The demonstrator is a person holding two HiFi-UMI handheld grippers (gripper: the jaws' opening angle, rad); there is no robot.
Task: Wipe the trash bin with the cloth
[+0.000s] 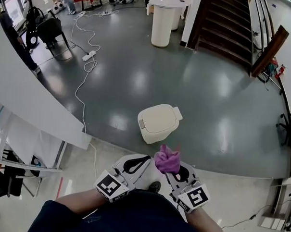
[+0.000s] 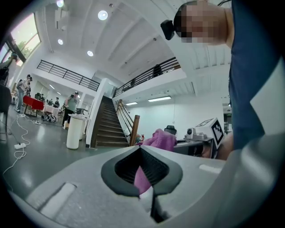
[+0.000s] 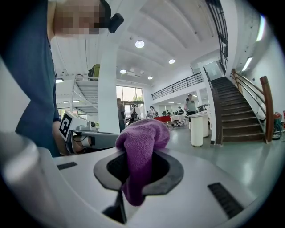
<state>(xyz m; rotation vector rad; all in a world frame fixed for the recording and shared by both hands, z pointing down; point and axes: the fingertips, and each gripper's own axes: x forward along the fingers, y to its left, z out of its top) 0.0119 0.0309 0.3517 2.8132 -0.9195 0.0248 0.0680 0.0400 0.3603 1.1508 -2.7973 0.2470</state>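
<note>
Your right gripper (image 3: 139, 170) is clenched on the purple cloth (image 3: 141, 141): the fabric is pinched between the dark pads, with a rounded wad bulging out past the tips and a tail hanging down on the camera side. Your left gripper (image 2: 140, 152) has its jaws drawn together, tips meeting. A thin pink sliver shows in the slot between its pads, and I can't tell whether that is fabric caught there or just seen through the gap. The trash bin (image 1: 158, 121) is cream with its lid down. It sits alone on the dark grey floor (image 1: 208, 101), nothing touching it. Both grippers are on your side of the bin and apart from it, held side by side in front of your body, with the cloth wad roughly in line with the bin's right half. The left gripper's tip sits just beside the wad, on the side nearer the bin's left edge. The cloth is not in contact with the bin. Beyond the bin, well apart from it, stands a white cylindrical pedestal (image 1: 162, 25), and a dark staircase (image 1: 226, 25) rises beyond the bin to its right. A white power strip (image 1: 88, 56) lies beyond the bin to its left, and its cable (image 1: 82, 88) trails back across the floor, passing left of the bin.
</note>
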